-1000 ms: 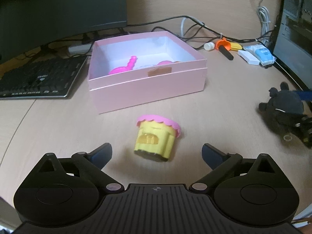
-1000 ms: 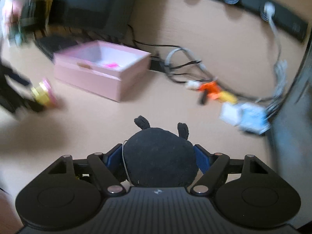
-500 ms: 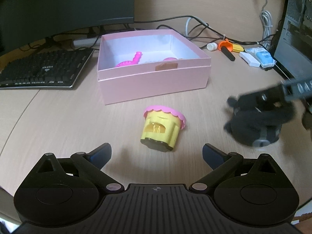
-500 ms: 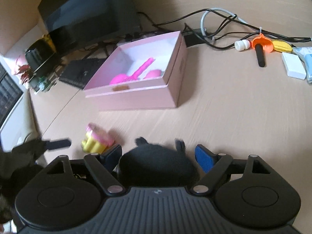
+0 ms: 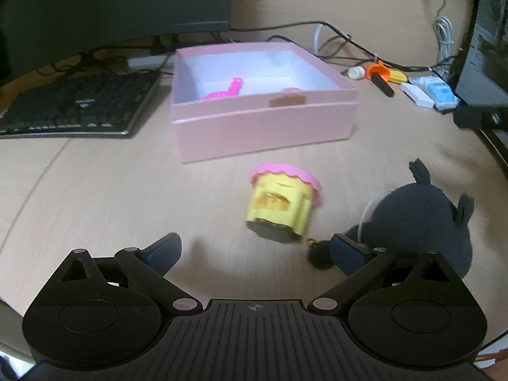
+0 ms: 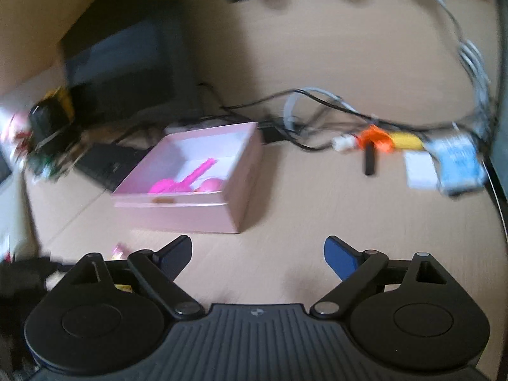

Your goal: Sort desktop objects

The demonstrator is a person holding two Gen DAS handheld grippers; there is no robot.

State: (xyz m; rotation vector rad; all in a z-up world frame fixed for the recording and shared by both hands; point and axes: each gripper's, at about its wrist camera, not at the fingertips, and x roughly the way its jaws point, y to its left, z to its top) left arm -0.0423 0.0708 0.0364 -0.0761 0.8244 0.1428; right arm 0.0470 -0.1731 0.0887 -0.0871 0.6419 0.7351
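Observation:
A pink box (image 5: 263, 120) stands on the desk with a pink scoop (image 5: 223, 90) and another pink piece inside; it also shows in the right wrist view (image 6: 190, 203). A yellow toy cup with a pink frilled rim (image 5: 282, 206) lies tilted in front of the box. A black plush toy (image 5: 419, 222) lies on the desk right of the cup, beside my left gripper's right finger. My left gripper (image 5: 254, 250) is open and empty, just short of the cup. My right gripper (image 6: 257, 255) is open and empty; its view is blurred.
A black keyboard (image 5: 73, 108) and a monitor (image 5: 111, 6) stand at the back left. Cables, an orange funnel toy (image 5: 377, 73), a yellow corn toy and white and blue packets (image 5: 428, 90) lie at the back right. A computer case (image 5: 489, 31) stands at the right edge.
My right gripper let go of the black plush toy, which now lies on the desk right of the cup, and it opened and pulled away. My left gripper moved a little closer to the cup.

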